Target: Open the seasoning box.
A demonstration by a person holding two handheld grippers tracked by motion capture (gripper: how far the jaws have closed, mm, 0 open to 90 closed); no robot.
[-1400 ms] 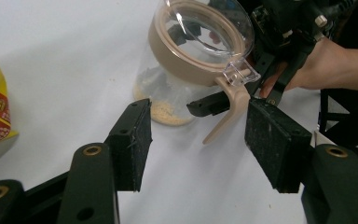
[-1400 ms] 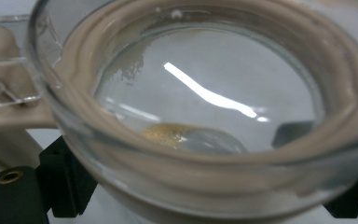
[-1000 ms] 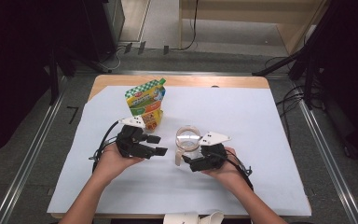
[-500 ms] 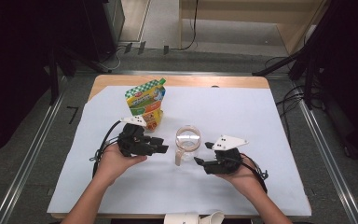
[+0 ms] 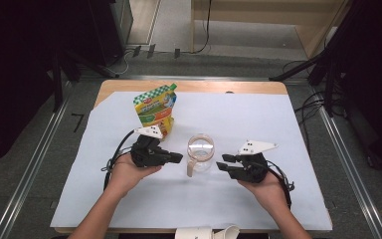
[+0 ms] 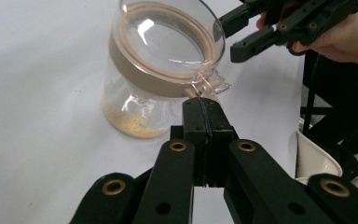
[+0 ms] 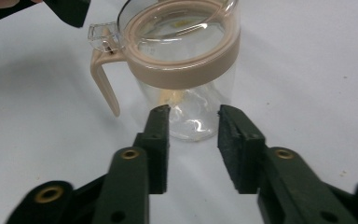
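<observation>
Two grippers flank one jar on a table covered by a white sheet. Snack pouch, green and yellow, stands upright toward the far left of the sheet, just behind the left gripper.

Jar: clear glass, beige collar, clear lid seated on top, beige handle pointing toward the person. Stands upright near the middle of the sheet, between the two grippers. A thin layer of pale crumbs lies on its bottom, seen in the left gripper view.

Left gripper: jaws have just been closing and now meet, pads pressed together with nothing between them. Tips sit just beside the lid's small clear tab; contact cannot be told.

Right gripper: jaws have just been closing, now partly apart, gap empty. Tips point at the jar's lower wall, apart from it.
</observation>
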